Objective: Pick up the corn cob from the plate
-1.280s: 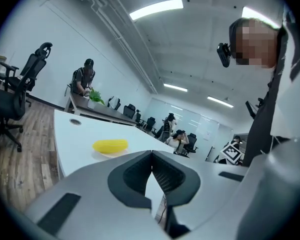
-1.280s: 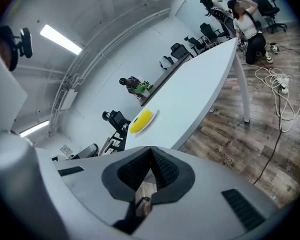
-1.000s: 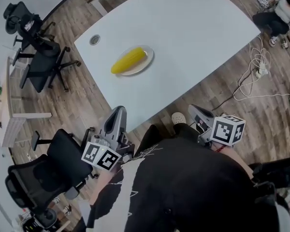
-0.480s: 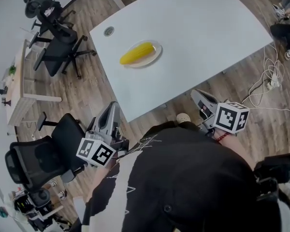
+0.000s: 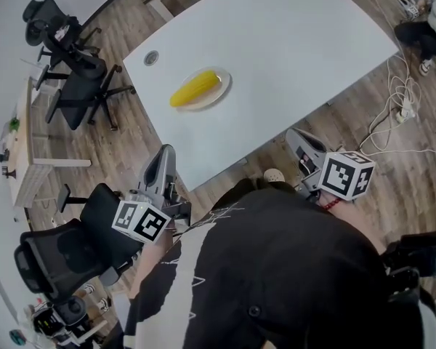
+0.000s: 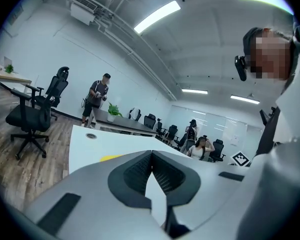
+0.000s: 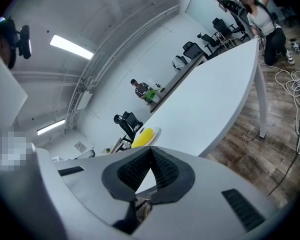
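The corn cob [image 5: 195,88] lies on its side on a small plate [image 5: 222,91]. The plate stands on the white bench [image 5: 291,57], toward the bench's left edge and not far from a round cable port [image 5: 151,57]. Nothing touches the cob. It rests in the open, so it can be reached from the near side.

Both grippers are held close to the person's body, off the near edge of the bench and well apart from the plate. The left gripper [image 5: 165,151] is beside the near corner. The right gripper [image 5: 294,134] is in front of the long edge. Both point toward the bench and only a little downward. This looks like a ready posture before reaching, not a grasp.

The fingers [image 6: 136,170] of the left gripper are pressed together with nothing between them, and the right gripper's fingers [image 7: 166,170] meet in the same way. I judge they are closed simply because there is nothing to hold yet. They must first open wider than the cob's thickness. The cob appears above the right gripper's fingertips in its own view, so that gripper seems the better aligned with it.
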The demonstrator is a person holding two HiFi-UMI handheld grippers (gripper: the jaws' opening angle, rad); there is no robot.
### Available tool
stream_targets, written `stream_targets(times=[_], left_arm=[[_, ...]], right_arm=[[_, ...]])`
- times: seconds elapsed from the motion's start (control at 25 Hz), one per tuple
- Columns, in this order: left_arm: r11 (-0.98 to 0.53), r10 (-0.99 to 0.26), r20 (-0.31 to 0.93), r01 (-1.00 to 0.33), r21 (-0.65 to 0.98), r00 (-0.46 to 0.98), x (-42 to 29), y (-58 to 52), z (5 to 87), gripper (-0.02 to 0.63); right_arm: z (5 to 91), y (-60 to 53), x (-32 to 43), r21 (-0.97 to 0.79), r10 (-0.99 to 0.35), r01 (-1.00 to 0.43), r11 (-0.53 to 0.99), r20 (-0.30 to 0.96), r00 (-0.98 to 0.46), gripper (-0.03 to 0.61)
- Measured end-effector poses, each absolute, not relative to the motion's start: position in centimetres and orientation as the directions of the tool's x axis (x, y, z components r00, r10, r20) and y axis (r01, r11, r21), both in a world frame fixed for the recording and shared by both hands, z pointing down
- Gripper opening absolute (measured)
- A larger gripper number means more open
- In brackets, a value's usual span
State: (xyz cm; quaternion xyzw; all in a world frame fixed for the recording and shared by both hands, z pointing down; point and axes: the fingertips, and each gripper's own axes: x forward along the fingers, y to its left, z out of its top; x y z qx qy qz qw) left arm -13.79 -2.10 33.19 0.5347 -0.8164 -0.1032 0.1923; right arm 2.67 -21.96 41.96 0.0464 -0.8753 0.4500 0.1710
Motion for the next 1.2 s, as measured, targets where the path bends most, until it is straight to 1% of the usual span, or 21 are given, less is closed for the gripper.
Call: stream_targets(times=[0.24, 0.32, 0.4, 0.48, 0.6, 0.68, 0.76, 0.84, 0.96, 1.12, 1.2], left_arm=[[0.428, -0.895, 0.282, -0.846, 0.318, -0.347, -15.8, -3.0, 34.0, 0.003], [0.390, -0.902, 0.306, -0.876, 0.282, -0.303, -16.4, -3.5, 34.5, 0.003], [0.318, -0.921, 0.315, -0.910, 0.266, -0.230, -16.9, -4.0, 35.3, 0.003], [0.228, -0.945, 0.295, -0.933, 0.279, -0.143, -17.4, -4.6, 36.4, 0.003], [0.110, -0.963, 0.269, -0.947, 0.303, -0.026, -18.4, -6.0, 37.7, 0.003], [0.049, -0.954, 0.299, -0.965, 0.256, 0.031, -19.2, -6.8, 38.2, 0.003], [-0.015, -0.933, 0.353, -0.986, 0.167, 0.074, -20.2, -7.0, 38.7, 0.003], [-0.068, -0.917, 0.382, -0.990, 0.126, 0.111, -21.6, -6.7, 39.2, 0.003], [-0.114, -0.901, 0.404, -0.984, 0.133, 0.159, -23.8, -6.3, 40.2, 0.003], [-0.202, -0.870, 0.428, -0.969, 0.142, 0.245, -24.7, -6.4, 41.9, 0.003], [-0.249, -0.858, 0.422, -0.955, 0.159, 0.294, -24.7, -6.6, 42.4, 0.003]], right_arm=[[42.9, -20.6, 2.0, -0.796, 0.094, -0.250, 0.551, 0.358, -0.929, 0.015], [44.0, -19.8, 1.7, -0.810, 0.089, -0.271, 0.520, 0.367, -0.926, 0.015], [45.4, -19.1, 1.5, -0.817, 0.061, -0.306, 0.489, 0.383, -0.922, 0.015], [46.7, -18.5, 1.3, -0.815, 0.020, -0.347, 0.465, 0.402, -0.916, 0.015], [47.7, -18.2, 1.4, -0.800, -0.093, -0.427, 0.421, 0.430, -0.898, 0.015], [47.9, -17.5, 1.5, -0.801, -0.163, -0.468, 0.372, 0.440, -0.883, 0.015], [47.9, -16.8, 1.4, -0.793, -0.236, -0.507, 0.337, 0.451, -0.861, 0.015], [48.2, -16.0, 0.8, -0.788, -0.298, -0.532, 0.310, 0.451, -0.841, 0.015], [48.8, -14.2, -0.5, -0.805, -0.357, -0.530, 0.267, 0.428, -0.830, 0.015], [48.7, -12.2, -1.1, -0.785, -0.431, -0.575, 0.229, 0.448, -0.783, 0.015], [49.2, -10.9, -1.1, -0.785, -0.445, -0.590, 0.188, 0.467, -0.764, 0.015]])
